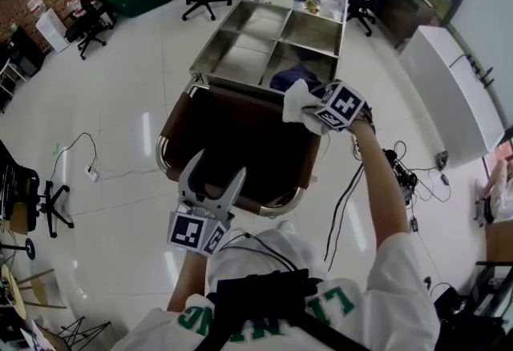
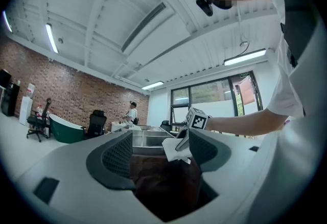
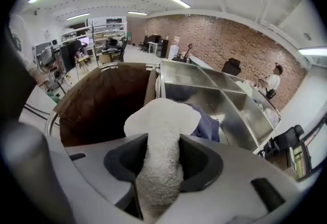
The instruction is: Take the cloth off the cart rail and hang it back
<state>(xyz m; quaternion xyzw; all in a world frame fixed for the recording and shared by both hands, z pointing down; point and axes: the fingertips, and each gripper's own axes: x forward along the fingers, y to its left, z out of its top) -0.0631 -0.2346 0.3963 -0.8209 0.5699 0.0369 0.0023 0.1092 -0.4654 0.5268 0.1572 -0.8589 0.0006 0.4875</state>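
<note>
cloth (image 1: 298, 103) above bag (image 1: 232, 141) | trays (image 1: 256, 37) behind bag | left gripper (image 1: 216, 171) near front rail (image 1: 284, 203)

The head view looks steeply down over the cart (image 1: 276, 27), the left gripper view level along it, the right gripper view closely down into it.

White short-sleeved shirt (image 1: 393, 277), green lettering (image 1: 321, 307) at 6 o'clock of head view. Black harness straps (image 1: 264, 293), thin black cable (image 1: 244, 239) just above. Left gripper (image 1: 216, 171), right gripper (image 1: 319, 112): grey, black-and-white marker cubes.
</note>
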